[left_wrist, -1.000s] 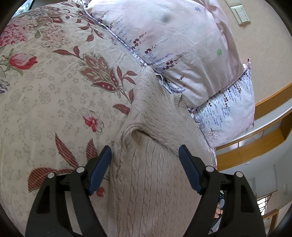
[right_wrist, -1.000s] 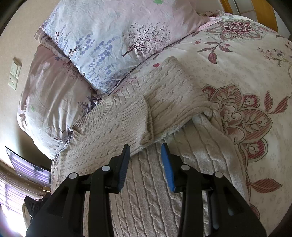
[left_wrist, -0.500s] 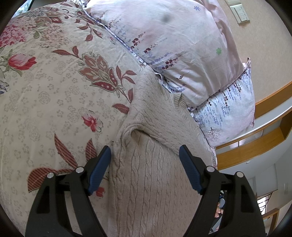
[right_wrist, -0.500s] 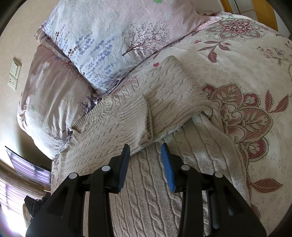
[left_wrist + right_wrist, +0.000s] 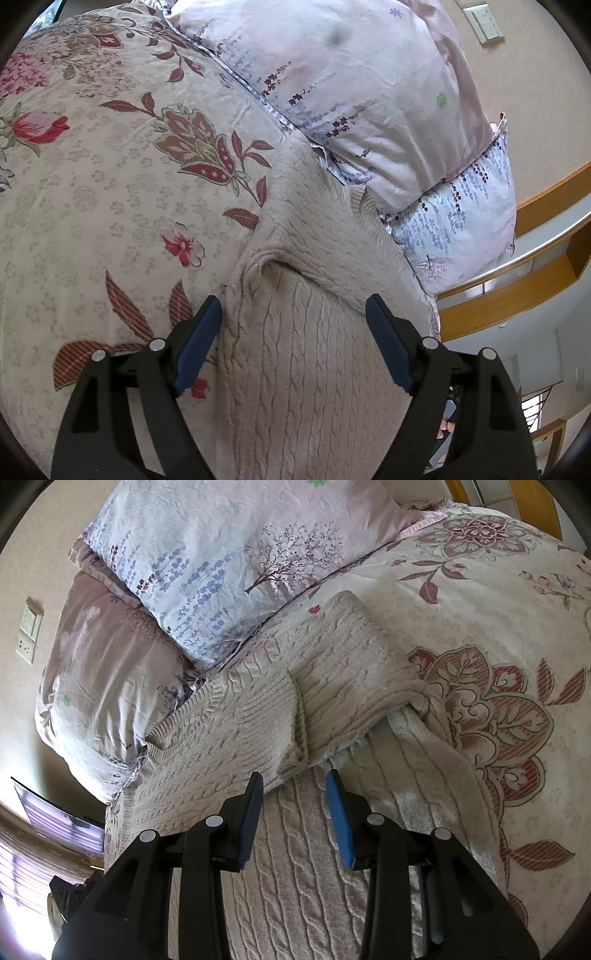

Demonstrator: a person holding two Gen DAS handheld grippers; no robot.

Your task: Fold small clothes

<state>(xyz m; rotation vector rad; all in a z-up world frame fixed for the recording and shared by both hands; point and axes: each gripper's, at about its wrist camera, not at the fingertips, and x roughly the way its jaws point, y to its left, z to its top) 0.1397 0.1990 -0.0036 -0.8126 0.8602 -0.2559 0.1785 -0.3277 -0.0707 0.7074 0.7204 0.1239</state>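
Note:
A beige cable-knit sweater (image 5: 303, 354) lies flat on the floral bedspread (image 5: 110, 184), its sleeves folded across the upper body. It also shows in the right wrist view (image 5: 295, 867), where a ribbed cuff (image 5: 258, 709) overlaps the other folded sleeve (image 5: 354, 664). My left gripper (image 5: 293, 314) is wide open and empty, hovering over the sweater's left side just below a folded sleeve. My right gripper (image 5: 295, 786) is partly open and empty, over the middle of the sweater just below the sleeve edge.
Two pale floral pillows (image 5: 369, 92) (image 5: 229, 546) lie against the wall right behind the sweater's top. A wooden headboard ledge (image 5: 517, 288) runs at the right in the left wrist view. Bedspread (image 5: 498, 664) extends to the right of the sweater.

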